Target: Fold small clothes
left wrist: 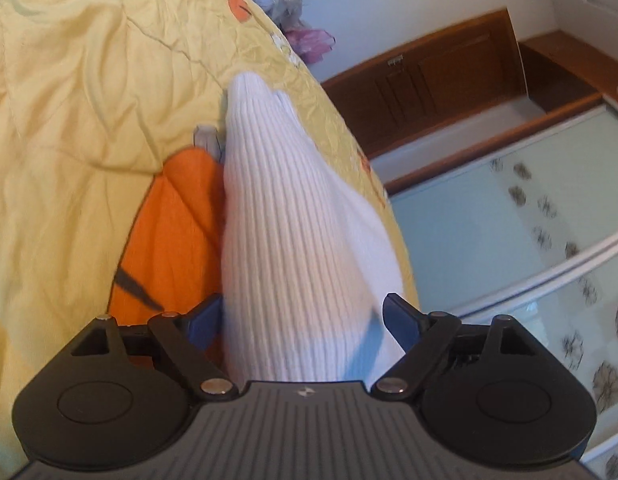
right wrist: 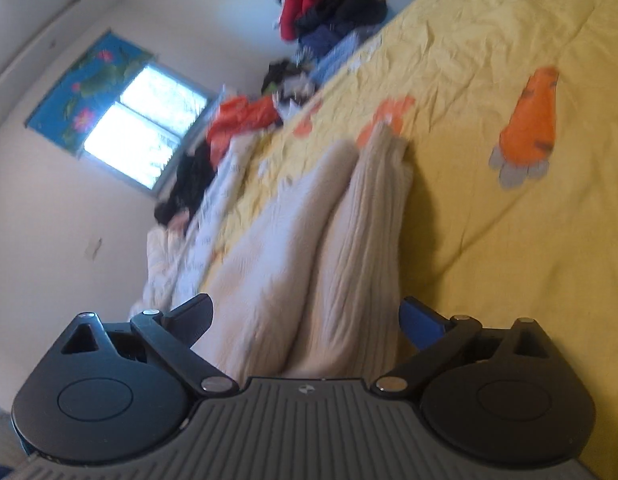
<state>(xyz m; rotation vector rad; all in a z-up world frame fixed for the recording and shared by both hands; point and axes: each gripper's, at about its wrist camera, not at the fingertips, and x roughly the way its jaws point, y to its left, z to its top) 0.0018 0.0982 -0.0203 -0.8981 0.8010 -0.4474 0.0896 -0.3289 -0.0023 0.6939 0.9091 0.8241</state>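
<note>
A white ribbed sock (left wrist: 277, 216) lies on the yellow bedspread (left wrist: 77, 128), running away from my left gripper (left wrist: 301, 320). The sock's near end sits between that gripper's wide-apart blue fingers (left wrist: 401, 316). In the right wrist view the sock (right wrist: 333, 240) looks cream and bunched into two folds, its near end between the spread fingers (right wrist: 421, 320) of my right gripper (right wrist: 305, 316). Both grippers are open around the sock, not clamped on it.
The bedspread (right wrist: 509, 240) has orange carrot prints (right wrist: 529, 128). A pile of dark and red clothes (right wrist: 333, 4) lies at the bed's far end, more clothes (right wrist: 237, 120) along its edge. A sliding glass wardrobe door (left wrist: 529, 220) stands beside the bed.
</note>
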